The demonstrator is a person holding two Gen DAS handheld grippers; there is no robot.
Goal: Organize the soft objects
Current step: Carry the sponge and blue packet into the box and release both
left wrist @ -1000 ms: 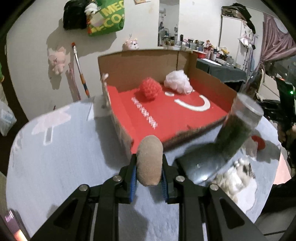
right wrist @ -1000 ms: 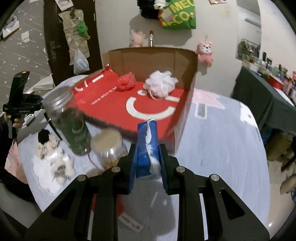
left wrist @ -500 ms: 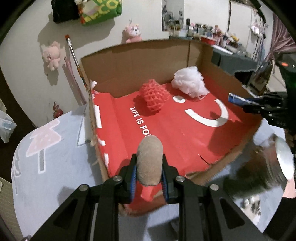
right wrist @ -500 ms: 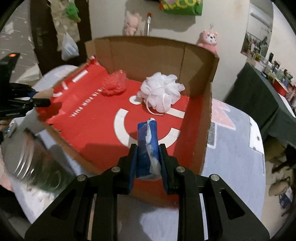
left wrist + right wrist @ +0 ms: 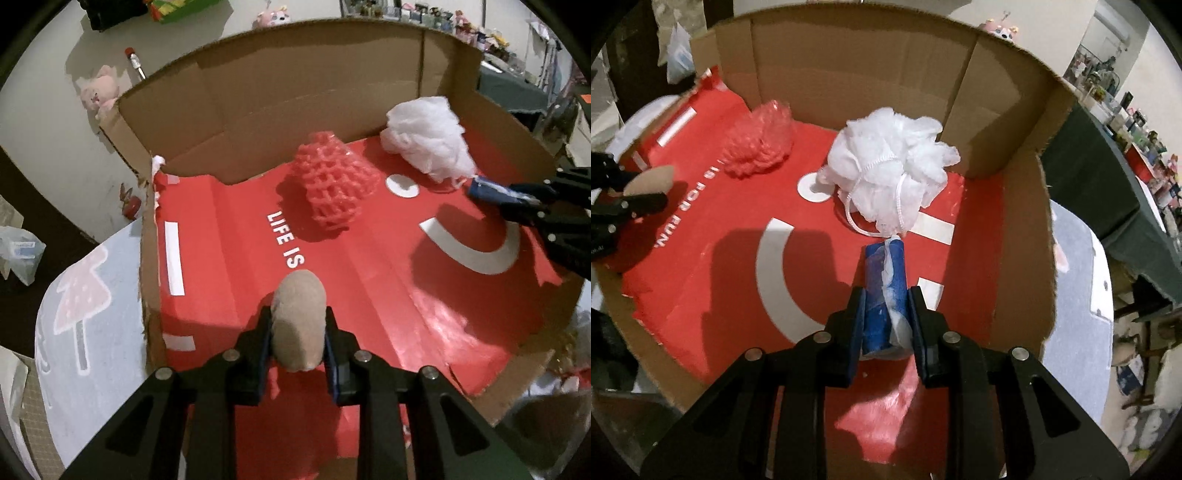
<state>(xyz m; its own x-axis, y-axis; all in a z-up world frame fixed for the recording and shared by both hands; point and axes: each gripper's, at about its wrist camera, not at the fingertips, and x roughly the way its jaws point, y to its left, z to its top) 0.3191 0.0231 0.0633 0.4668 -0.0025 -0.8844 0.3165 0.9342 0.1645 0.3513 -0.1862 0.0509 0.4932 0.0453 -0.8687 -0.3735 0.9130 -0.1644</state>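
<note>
Over the red-lined cardboard box (image 5: 236, 122): placing step, left claw (image 5: 298, 334) opening around tan foam pad (image 5: 299, 325). Right claw (image 5: 885, 317) clamped on blue-white, probably plastic, packet (image 5: 884, 291). Next: release both inside.

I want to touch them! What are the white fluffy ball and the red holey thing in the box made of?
The white ball looks like gathered plastic mesh, a bath puff: thin, frilly, slightly see-through folds with a cord loop. The red thing looks like soft foam netting, probably fruit wrap: thick matt strands in an open, squashy grid. The box is plain brown cardboard.
</note>
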